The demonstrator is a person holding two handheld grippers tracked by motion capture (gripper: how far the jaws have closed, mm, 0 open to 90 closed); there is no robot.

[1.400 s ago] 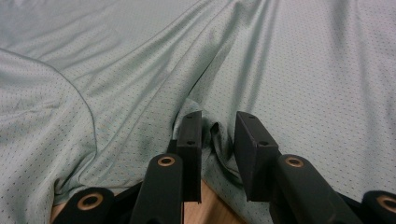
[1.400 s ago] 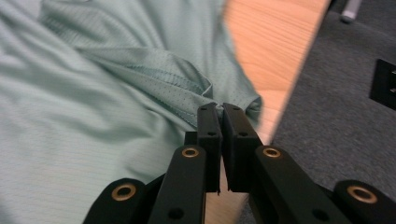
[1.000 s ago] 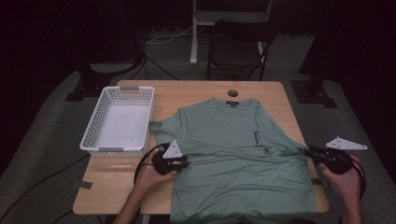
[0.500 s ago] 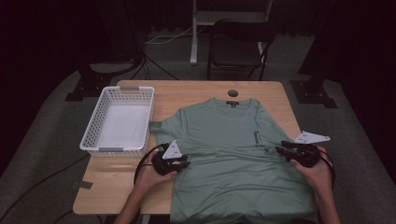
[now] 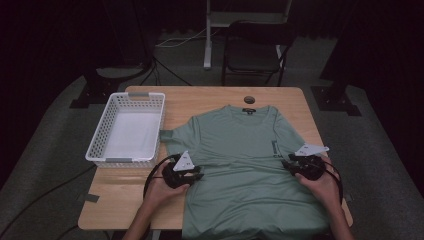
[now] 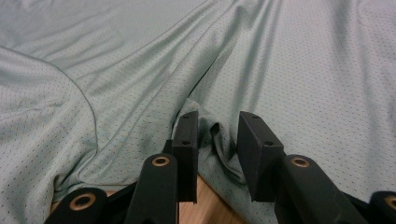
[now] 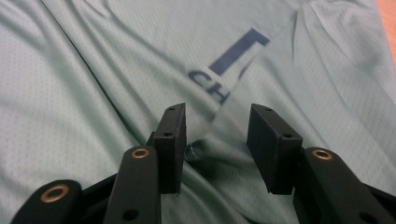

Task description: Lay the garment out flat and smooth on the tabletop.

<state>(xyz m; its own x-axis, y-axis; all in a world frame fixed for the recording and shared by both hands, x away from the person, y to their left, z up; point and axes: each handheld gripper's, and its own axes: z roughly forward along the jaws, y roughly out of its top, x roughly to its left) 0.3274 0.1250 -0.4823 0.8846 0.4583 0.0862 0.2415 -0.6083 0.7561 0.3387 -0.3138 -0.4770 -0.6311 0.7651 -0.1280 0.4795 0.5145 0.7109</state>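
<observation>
Moved inward onto the flat sage-green mesh T-shirt (image 5: pixel 245 175), right gripper (image 7: pixel 215 133) jaws just opened wide over a fold, gripping nothing; left gripper (image 6: pixel 215 135) half-open astride a pucker — folding seemingly underway.

The green shirt (image 7: pixel 116 60) bears dark blue letters "CH" (rest folded under).

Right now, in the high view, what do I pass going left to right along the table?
White basket → left tool → green T-shirt → right tool, both tools resting on the shirt's side edges.
</observation>
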